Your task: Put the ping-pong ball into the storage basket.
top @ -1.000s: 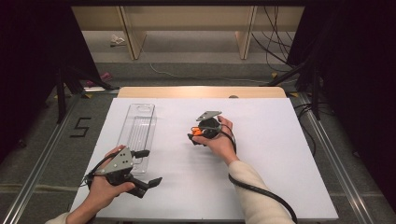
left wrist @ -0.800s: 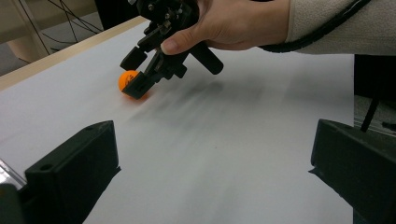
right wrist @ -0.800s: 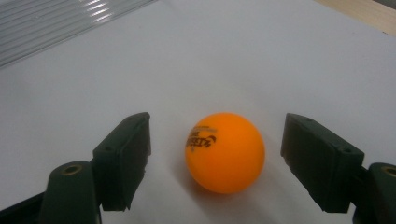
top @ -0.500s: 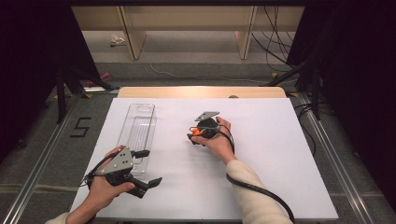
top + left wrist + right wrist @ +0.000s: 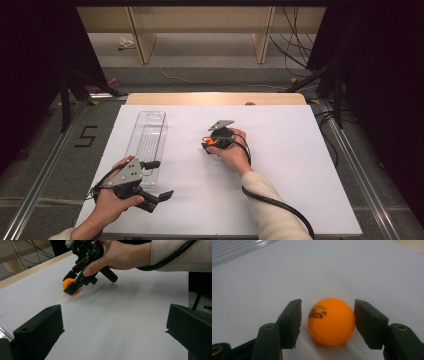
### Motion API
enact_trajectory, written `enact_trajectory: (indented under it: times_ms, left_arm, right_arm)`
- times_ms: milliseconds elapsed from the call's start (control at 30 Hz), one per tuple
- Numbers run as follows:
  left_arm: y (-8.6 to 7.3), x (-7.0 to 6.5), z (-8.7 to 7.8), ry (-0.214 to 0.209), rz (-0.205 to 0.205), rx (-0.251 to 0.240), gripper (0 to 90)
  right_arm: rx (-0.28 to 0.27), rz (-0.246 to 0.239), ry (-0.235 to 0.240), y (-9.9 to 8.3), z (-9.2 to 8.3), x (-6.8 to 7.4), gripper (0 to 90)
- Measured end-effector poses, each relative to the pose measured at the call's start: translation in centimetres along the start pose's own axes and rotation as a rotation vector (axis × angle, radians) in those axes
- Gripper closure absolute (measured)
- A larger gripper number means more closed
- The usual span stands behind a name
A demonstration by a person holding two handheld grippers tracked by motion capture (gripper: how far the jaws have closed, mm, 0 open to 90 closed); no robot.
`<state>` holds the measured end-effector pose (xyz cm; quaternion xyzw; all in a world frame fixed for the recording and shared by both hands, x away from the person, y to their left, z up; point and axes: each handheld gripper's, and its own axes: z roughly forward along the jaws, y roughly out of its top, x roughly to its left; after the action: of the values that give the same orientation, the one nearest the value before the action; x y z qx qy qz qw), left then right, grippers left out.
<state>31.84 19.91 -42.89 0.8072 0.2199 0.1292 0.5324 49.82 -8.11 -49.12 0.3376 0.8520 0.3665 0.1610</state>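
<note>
- The left gripper (image 5: 150,187) rests near the table's near edge with its jaws spread wide and nothing between them — it looks parked, waiting its turn.
- Farther out, the right gripper (image 5: 327,325) has its black jaws part open around the orange ball (image 5: 331,321): one pad seems to touch it and a gap shows at the other, so the ball isn't clamped yet.
- The ball, smooth, round and printed with a dark logo, sits on the matte white table (image 5: 300,165) near its middle.
- A clear ribbed plastic tray (image 5: 147,137) lies beyond the left hand, probably the ball's destination.
</note>
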Motion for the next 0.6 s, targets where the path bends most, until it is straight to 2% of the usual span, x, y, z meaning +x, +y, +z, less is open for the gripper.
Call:
enact_trajectory:
  times_ms: [233,300,600]
  left_arm:
    - [0.00,-0.01,0.01,-0.001,0.000,0.000,0.4]
    - [0.00,-0.01,0.02,-0.001,0.000,0.001,0.4]
    - [0.00,-0.02,0.03,-0.001,-0.001,0.001,0.4]
  right_arm:
    - [0.007,-0.001,0.003,-0.21,0.10,0.06,46.6]
    - [0.008,-0.007,0.006,-0.26,0.11,0.07,50.4]
    - [0.010,-0.010,0.015,-0.24,-0.02,-0.08,51.2]
